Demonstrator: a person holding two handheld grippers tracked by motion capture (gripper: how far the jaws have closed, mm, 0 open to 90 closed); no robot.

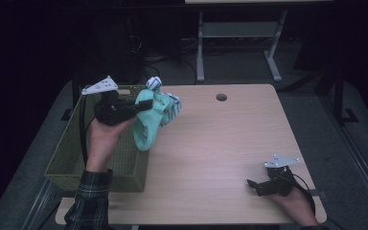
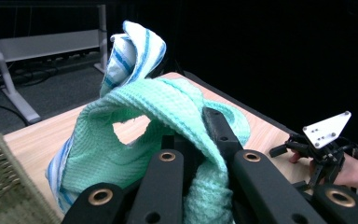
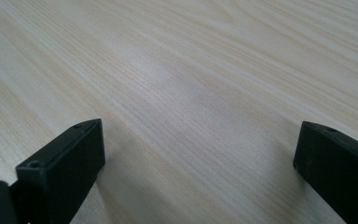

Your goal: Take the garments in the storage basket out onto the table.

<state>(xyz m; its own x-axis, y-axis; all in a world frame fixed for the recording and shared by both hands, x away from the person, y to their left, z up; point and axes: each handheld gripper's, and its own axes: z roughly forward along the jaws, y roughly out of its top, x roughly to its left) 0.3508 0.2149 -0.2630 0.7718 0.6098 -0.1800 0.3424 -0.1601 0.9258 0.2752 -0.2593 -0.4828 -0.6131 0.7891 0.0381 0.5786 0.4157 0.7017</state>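
A mint-green knitted cloth [image 1: 149, 117] with a blue-and-white striped part [image 1: 154, 85] hangs in the air over the table's left edge, beside the green basket [image 1: 67, 163]. My left gripper [image 1: 139, 106] is shut on it. In the left gripper view the green cloth [image 2: 168, 121] drapes over the jaws and the striped part [image 2: 133, 53] sticks up behind it. My right gripper [image 1: 253, 184] rests low on the table [image 1: 220, 143] at the front right, open, with bare wood [image 3: 191, 93] between its jaws.
The olive mesh basket stands at the table's left side, partly off the edge. A round cable hole [image 1: 221, 97] lies near the far edge. A metal desk frame [image 1: 239, 33] stands on the floor behind the table.
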